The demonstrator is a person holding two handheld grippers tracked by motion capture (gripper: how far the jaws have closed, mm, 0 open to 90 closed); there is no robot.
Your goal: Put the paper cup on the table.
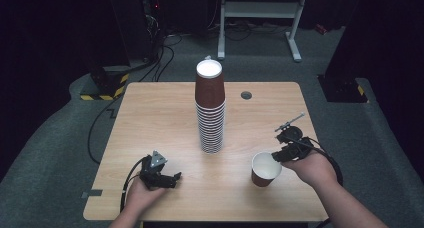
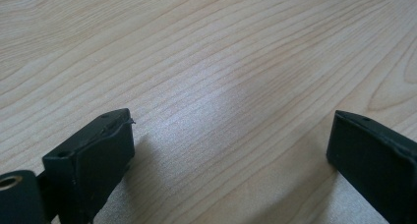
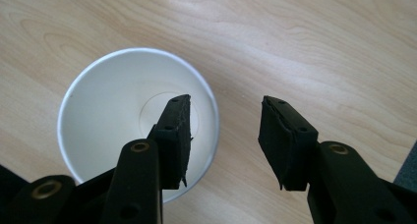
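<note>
Cup (image 3: 118, 116) rim is straddled by the released right claw (image 3: 225, 135); left claw (image 2: 231, 150) is held open above the worktop (image 1: 165, 118).

A single brown paper cup (image 1: 265, 169) with a white inside stands upright and empty at the lower right of the high view, apart from the tall brown cup stack (image 1: 210, 108) at frame centre.

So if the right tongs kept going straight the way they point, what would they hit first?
Probably the single paper cup: the right tongs straddle its rim wall, one jaw over the inside, the other outside. The tabletop lies below it.
</note>
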